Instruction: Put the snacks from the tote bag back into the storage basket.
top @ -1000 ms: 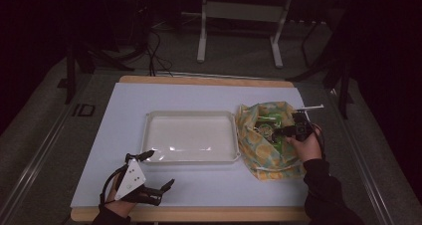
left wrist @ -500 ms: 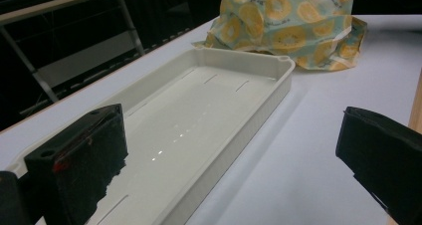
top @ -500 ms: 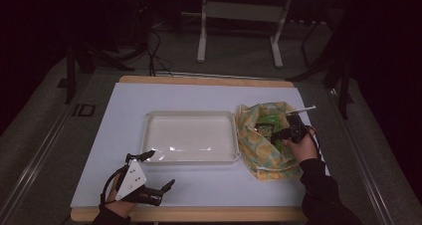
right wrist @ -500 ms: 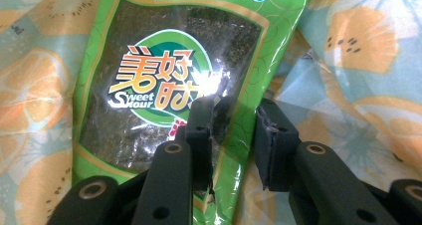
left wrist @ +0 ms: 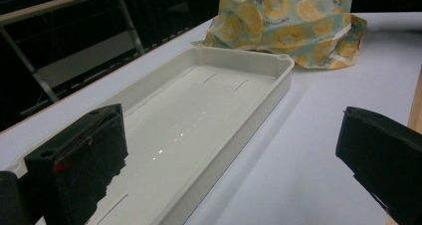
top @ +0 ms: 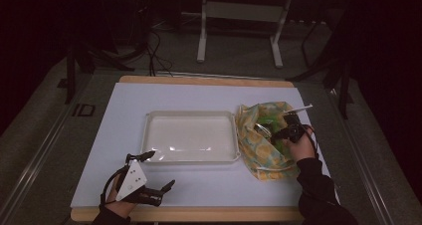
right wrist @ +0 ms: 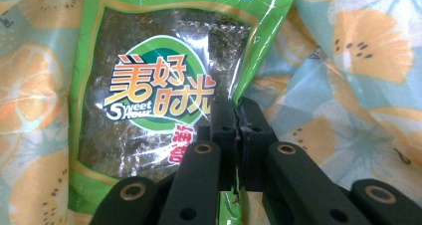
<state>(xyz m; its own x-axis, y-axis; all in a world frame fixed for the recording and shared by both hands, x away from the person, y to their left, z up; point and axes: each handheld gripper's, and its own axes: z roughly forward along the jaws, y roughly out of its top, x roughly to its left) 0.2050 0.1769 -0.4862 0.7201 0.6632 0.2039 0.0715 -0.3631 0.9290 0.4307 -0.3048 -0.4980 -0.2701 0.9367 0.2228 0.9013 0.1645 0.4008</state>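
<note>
the surface [top: 199, 98] is a big pale sheet over a wooden board, lit against a dark room. in its middle lies a shallow white tray [top: 149, 130], long side across, with nothing in it. just right of the tray, touching its right edge or nearly so, sits a crumpled cloth bag [top: 259, 150] printed with orange slices on pale blue; from the left gripper view the bag [left wrist: 278, 21] rises beyond the far end of the tray [left wrist: 239, 130]. at the near left of the surface the left hand-held gripper [top: 158, 172] rests low, jaws spread wide with nothing between them, near the tray's near left corner. the right hand-held gripper [top: 272, 133] reaches into the bag's mouth. in the right gripper view its jaws are pressed together on the right edge of a green seaweed snack packet [right wrist: 149, 85], which lies inside the bag on the cloth [right wrist: 358, 60].
</note>
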